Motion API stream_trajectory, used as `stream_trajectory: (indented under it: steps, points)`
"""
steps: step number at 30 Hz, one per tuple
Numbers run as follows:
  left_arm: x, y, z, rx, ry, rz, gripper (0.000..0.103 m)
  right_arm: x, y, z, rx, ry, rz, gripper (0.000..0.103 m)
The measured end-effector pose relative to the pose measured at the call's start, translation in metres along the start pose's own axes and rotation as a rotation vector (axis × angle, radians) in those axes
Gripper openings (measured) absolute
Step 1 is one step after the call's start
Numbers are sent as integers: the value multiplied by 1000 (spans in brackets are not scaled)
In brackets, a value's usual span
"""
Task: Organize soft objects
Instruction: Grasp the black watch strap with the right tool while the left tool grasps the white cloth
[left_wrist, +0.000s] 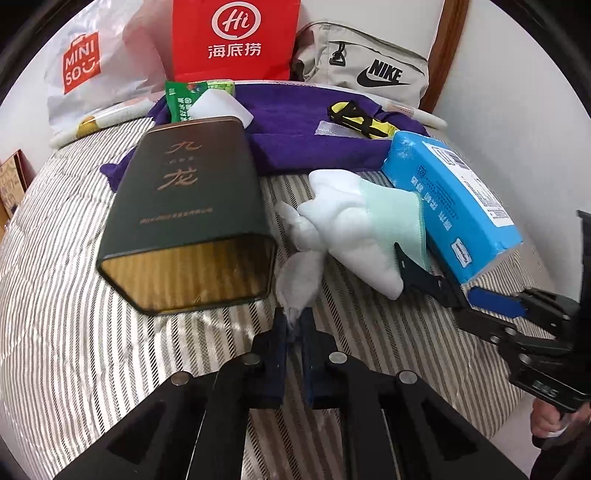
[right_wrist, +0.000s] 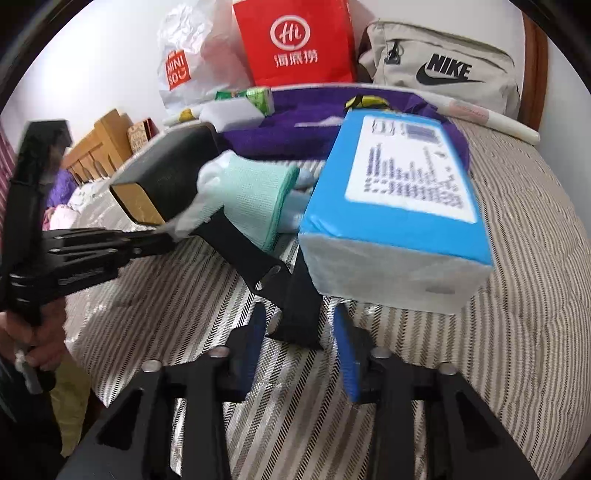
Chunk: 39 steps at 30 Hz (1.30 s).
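White glove (left_wrist: 343, 236) with its mint-green cuff (left_wrist: 395, 218) lies crumpled mid-bed on the striped bedspread (left_wrist: 74, 332), and we sweep across from the left: a dark green tin (left_wrist: 192, 206) on its side, gold inside showing, just beside the glove. Next, the left tool (left_wrist: 293, 317), its jaws pressed together on one limp fingertip of the glove, pinching the fabric right at the pad tips! Moving right, the right tool (right_wrist: 299, 321) comes in low near the cuff end; one black finger (right_wrist: 243, 251) reaches to the cuff's edge, jaws partly apart, and whether they bite the fabric I cannot tell. Just right of that, the blue tissue pack (left_wrist: 454, 206) sits tilted, touching the cuff side. Along the back: a white Miniso bag (left_wrist: 92, 62), a red paper bag (left_wrist: 236, 37), a purple towel (left_wrist: 295, 136) and a beige Nike bag (left_wrist: 369, 62).
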<state>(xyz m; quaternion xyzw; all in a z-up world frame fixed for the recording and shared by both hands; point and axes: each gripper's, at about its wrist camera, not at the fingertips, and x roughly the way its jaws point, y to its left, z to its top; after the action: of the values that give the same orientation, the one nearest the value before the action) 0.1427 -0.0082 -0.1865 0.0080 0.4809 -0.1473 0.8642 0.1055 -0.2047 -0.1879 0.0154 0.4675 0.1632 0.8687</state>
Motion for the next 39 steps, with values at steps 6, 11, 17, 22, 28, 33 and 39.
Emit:
stream_trajectory:
  steps: [6, 11, 17, 22, 28, 33, 39]
  points:
    - [-11, 6, -10, -18, -5, -11, 7, -7, 5, -5, -36, -14, -9, 22]
    - [-22, 12, -17, -31, -14, -4, 7, -23, 11, -15, -67, -16, 10, 22]
    - [-39, 22, -34, -50, -20, -1, 7, -39, 5, -36, -73, 25, -2, 22]
    - [-46, 32, -48, -67, -13, 37, 7, -44, -6, -51, -51, 52, -10, 22]
    - [-44, 47, -56, -91, 9, 55, 7, -35, -2, -41, -72, 35, -1, 35]
    - [-39, 46, -52, -69, 9, 50, 18, -17, -2, -24, -66, 19, -9, 37]
    - [-30, 36, -34, -14, 5, 71, 31, -8, 4, -17, -102, -29, -65, 21]
